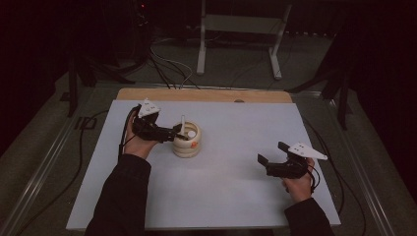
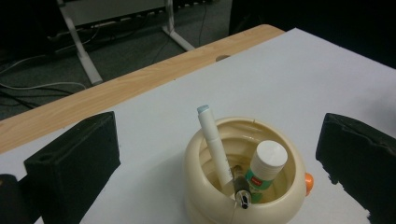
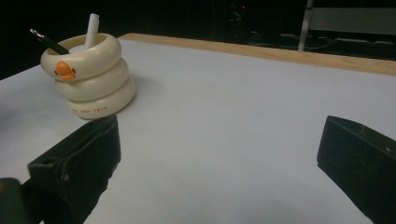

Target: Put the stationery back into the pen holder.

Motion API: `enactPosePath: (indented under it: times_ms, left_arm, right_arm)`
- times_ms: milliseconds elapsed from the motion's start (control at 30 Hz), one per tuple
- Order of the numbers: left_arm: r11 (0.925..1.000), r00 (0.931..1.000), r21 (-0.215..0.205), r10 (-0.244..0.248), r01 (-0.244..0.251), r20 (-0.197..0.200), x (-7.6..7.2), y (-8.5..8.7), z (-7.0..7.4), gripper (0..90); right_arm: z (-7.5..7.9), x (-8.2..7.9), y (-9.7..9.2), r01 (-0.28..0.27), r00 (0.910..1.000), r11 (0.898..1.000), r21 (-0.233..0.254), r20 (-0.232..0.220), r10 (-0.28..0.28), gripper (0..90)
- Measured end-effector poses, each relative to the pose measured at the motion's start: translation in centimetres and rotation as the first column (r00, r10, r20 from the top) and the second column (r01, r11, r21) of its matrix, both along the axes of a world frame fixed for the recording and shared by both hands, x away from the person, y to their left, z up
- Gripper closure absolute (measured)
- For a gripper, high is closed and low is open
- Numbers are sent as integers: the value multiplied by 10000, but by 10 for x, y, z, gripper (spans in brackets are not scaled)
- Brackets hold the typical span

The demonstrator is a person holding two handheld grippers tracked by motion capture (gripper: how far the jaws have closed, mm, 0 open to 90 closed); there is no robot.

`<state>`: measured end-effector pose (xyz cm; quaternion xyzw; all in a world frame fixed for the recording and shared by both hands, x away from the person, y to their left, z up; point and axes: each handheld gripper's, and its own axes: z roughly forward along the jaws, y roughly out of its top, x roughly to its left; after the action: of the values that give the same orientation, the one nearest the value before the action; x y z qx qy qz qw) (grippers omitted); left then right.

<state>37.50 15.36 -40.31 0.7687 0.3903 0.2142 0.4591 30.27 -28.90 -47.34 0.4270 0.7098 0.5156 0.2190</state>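
Observation:
A cream ringed duck-shaped holder [image 1: 187,141] stands left of the white table's [image 1: 231,187] middle. In the left gripper view the holder [image 2: 205,191] contains a white pen [image 2: 215,145], a white-capped glue bottle [image 2: 266,165] and a dark pen [image 2: 242,195]. My left gripper [image 1: 177,131] is open right at the holder's left rim; its jaws [image 2: 223,144] stand wide apart on either side of the holder, gripping nothing. My right gripper [image 1: 271,152] is open and empty over bare table at the right. From there the holder [image 3: 88,79] shows its orange beak.
A wooden strip [image 1: 204,95] runs along the table's far edge. Beyond it, a white metal stand [image 1: 239,29] and loose cables [image 1: 167,69] rest on the floor. Wide bare table surface lies between the holder and my right gripper.

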Motion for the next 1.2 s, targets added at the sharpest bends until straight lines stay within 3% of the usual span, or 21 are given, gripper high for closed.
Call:
enactPosePath:
  times_ms: [500, 1200]
  left_arm:
    - [9988, 9969, -112, 482, -476, 624, -12, 6, -3, 1]
    - [9956, 9929, -306, 906, -885, 765, -27, 28, -12, 2]
  right_arm:
    - [0, 0, 0, -23, 10000, 10000, 1, 11, 23, 1]
    - [0, 0, 0, -6, 10000, 10000, -1, 25, 6, 1]
